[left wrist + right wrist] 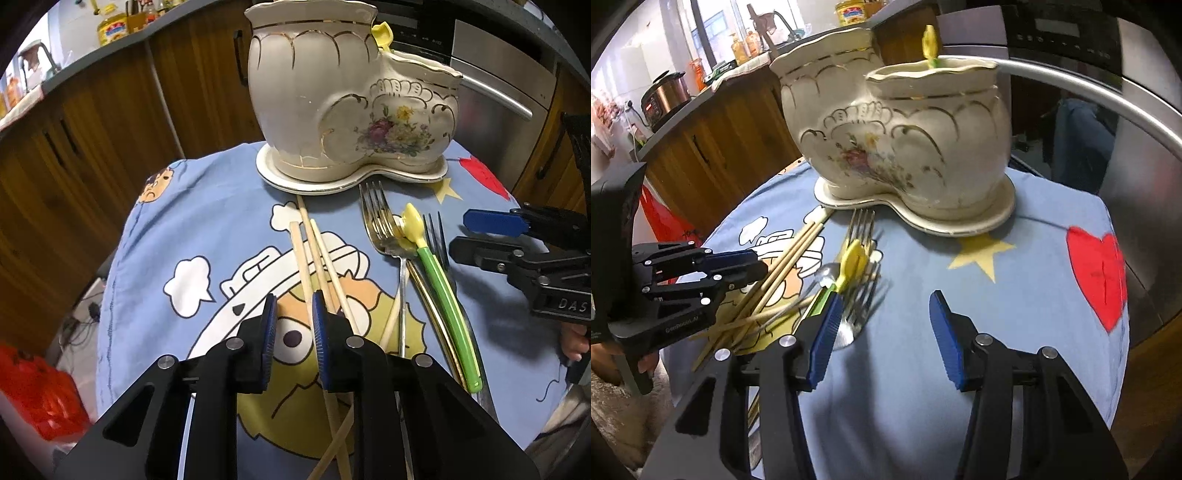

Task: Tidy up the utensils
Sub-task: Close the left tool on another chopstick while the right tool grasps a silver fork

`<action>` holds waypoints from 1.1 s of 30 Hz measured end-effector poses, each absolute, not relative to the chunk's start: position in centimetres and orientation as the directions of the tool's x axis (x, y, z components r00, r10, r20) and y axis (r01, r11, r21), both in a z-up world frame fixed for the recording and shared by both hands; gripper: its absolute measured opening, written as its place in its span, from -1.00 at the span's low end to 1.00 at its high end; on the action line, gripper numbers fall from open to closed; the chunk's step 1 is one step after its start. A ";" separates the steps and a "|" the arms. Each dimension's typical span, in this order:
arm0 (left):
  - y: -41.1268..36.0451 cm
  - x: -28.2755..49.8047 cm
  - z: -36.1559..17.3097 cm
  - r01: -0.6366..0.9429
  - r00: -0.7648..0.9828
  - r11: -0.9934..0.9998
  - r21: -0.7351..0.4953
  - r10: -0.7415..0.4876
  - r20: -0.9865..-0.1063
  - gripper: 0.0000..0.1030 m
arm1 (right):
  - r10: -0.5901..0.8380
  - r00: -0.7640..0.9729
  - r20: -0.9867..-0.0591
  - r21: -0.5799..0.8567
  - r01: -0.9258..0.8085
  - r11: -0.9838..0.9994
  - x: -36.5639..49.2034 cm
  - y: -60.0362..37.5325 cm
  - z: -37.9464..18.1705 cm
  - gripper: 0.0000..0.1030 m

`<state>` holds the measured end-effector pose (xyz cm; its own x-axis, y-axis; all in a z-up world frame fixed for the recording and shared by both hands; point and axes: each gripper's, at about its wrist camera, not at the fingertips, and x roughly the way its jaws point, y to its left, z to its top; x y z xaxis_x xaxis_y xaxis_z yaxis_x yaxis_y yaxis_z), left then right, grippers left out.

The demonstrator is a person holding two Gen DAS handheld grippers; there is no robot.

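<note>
A ceramic holder (351, 99) with two compartments stands on its saucer (295, 182) at the far side of a cartoon-print cloth (207, 229); a yellow-tipped utensil (930, 44) pokes out of the lower compartment. In front of it lie the loose pieces: several chopsticks (314, 240) fanned across the middle of the cloth, and to their right a fork (376, 218), a spoon (395, 245) and a green-handled utensil (439, 273) overlapping one another, with a dark fork (436, 236) just beyond. The left gripper (293, 317) hovers low over the chopsticks, its blue pads a narrow gap apart with nothing clamped between them. The right gripper (882, 332) sits beside the fork pile with jaws spread wide and empty, its left finger (823, 343) close to the spoon's bowl.
</note>
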<state>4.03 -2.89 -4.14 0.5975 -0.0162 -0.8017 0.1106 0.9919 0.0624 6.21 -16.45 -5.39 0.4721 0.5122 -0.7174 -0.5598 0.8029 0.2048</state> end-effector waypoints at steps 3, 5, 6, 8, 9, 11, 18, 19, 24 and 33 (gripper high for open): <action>-2.9 4.3 -4.1 0.113 0.594 0.992 0.062 -0.017 -0.804 -0.60 | 0.518 0.449 -0.728 0.224 -0.558 0.799 6.7 -16.4 -5.7 -0.21; -3.0 4.5 -4.2 0.118 0.590 0.991 0.059 -0.022 -0.807 -0.60 | 0.520 0.438 -0.733 0.233 -0.557 0.797 7.0 -16.4 -5.8 -0.22; -3.1 4.7 -4.3 0.121 0.584 0.991 0.060 -0.022 -0.812 -0.60 | 0.521 0.436 -0.734 0.233 -0.558 0.796 7.1 -16.3 -5.9 -0.22; -3.1 4.9 -4.3 0.124 0.581 0.991 0.057 -0.026 -0.813 -0.60 | 0.523 0.432 -0.735 0.233 -0.563 0.793 7.3 -16.1 -5.8 -0.23; -3.2 5.0 -4.4 0.124 0.577 0.990 0.064 -0.019 -0.816 -0.60 | 0.524 0.428 -0.736 0.233 -0.567 0.790 7.4 -16.0 -5.9 -0.25; -3.2 5.3 -4.6 0.125 0.575 0.990 0.066 -0.017 -0.818 -0.60 | 0.526 0.425 -0.737 0.233 -0.571 0.787 7.5 -15.9 -5.8 -0.25; -2.8 5.6 -4.7 0.118 0.578 0.991 0.057 -0.022 -0.816 -0.67 | 0.561 0.397 -0.727 0.277 -0.577 0.768 8.2 -15.8 -5.9 -0.36; -2.9 5.7 -4.7 0.116 0.579 0.991 0.062 -0.017 -0.815 -0.71 | 0.565 0.394 -0.725 0.287 -0.573 0.767 8.4 -16.0 -5.9 -0.48; -2.6 6.1 -4.8 0.101 0.593 0.992 0.072 -0.002 -0.805 -0.87 | 0.619 0.357 -0.700 0.344 -0.591 0.730 8.3 -16.2 -5.9 -0.85; -1.7 5.3 -3.8 0.071 0.651 0.996 0.047 -0.011 -0.759 -0.88 | 0.655 0.465 -0.595 0.322 -0.609 0.725 6.6 -18.8 -3.0 -0.96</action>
<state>5.28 -1.65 -3.79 0.6513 -0.0105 -0.7587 0.0705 0.9964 0.0467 6.56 -18.79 -3.00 0.4650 0.6554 -0.5952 -0.6093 0.7246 0.3219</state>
